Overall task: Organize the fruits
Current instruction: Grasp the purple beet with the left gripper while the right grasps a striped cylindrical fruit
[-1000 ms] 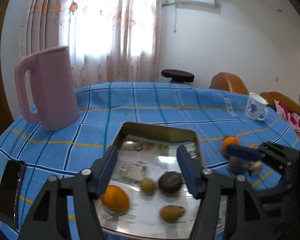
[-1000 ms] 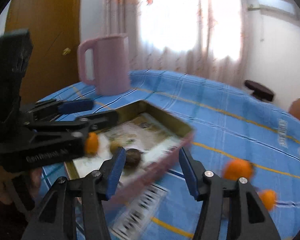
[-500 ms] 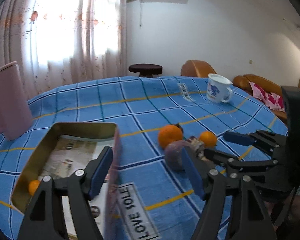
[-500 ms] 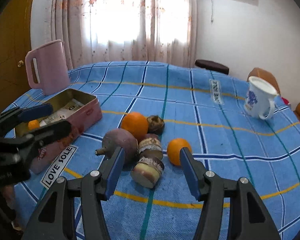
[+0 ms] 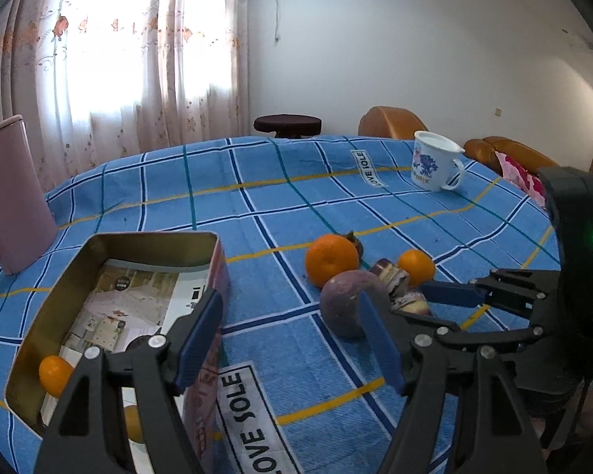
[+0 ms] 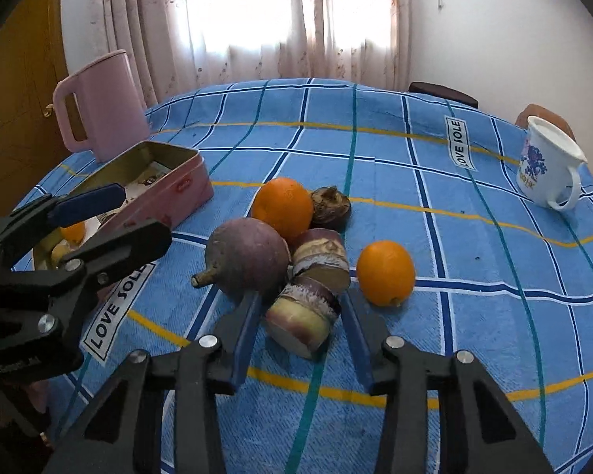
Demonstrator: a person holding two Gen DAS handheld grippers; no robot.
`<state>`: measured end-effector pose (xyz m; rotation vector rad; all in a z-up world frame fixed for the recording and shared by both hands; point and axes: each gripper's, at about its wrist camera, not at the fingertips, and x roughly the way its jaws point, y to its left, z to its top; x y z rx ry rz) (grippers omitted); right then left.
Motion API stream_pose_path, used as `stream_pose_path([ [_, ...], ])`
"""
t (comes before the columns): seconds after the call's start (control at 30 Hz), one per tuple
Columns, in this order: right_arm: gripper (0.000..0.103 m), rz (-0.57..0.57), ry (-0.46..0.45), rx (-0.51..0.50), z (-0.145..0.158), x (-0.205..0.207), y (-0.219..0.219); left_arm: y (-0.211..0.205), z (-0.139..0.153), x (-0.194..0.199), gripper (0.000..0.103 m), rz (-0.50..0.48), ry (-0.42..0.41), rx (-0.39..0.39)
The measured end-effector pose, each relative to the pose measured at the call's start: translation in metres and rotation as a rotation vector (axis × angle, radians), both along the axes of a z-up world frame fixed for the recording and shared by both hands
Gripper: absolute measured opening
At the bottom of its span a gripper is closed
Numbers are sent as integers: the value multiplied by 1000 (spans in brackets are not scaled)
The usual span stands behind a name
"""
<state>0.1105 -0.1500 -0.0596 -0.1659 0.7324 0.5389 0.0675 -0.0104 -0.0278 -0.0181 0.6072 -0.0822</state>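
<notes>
Your right gripper (image 6: 296,316) has swung off the tin (image 6: 170,181) in the last second and now hangs wide around the cut purple piece (image 6: 302,316), not yet touching. Your left gripper (image 5: 292,335) is wide, empty. Loose fruit clusters right of the tin; next pick looks imminent.

Pink jug (image 5: 8,197) cut off by the left frame edge; yellowish fruit (image 5: 132,422) in the tin (image 5: 154,245) mostly hidden behind the left gripper's fingers (image 5: 199,339); dark fruit (image 5: 355,243) largely concealed behind the large orange (image 5: 331,260)
</notes>
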Motion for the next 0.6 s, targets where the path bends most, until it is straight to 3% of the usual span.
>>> stream_pose_path([
  [0.23, 43, -111, -137, 25, 18, -8, -22, -9, -1, 8, 74, -26, 16, -10],
  [0.6, 43, -150, -119, 40, 18, 2, -40, -37, -16, 35, 72, -96, 112, -7],
])
